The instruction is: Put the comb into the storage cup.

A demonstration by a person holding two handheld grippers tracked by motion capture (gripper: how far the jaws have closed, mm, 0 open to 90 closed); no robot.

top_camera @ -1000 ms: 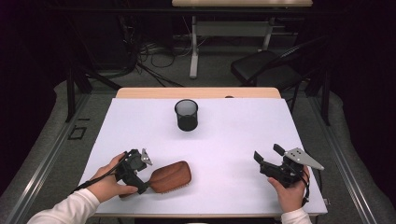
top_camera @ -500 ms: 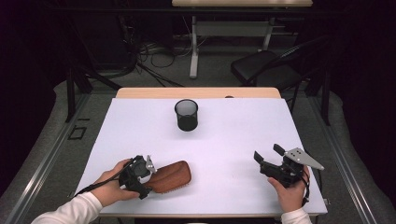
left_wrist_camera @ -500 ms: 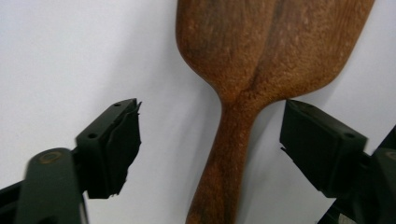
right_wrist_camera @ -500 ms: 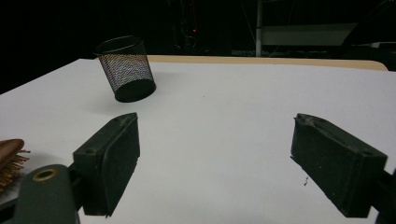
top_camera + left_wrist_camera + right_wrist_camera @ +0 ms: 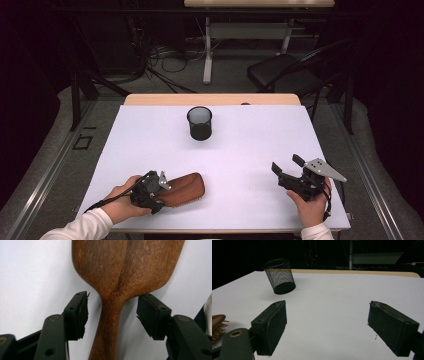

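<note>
Closing: left gripper (image 5: 159, 186) jaws just narrowing around wooden brush (image 5: 182, 189) handle, pads not yet touching it
Left hand (image 5: 122, 204): low, near table (image 5: 250, 145) front edge
Brush: bristles down, front-left
Right gripper (image 5: 286, 167): gaping, empty, held above table, aimed toward mesh cup (image 5: 199, 123)
Right hand (image 5: 310, 205): front-right corner

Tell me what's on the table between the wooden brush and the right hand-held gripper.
Nothing: in the high view the white table is bare between the wooden brush and the right hand-held gripper.
</note>
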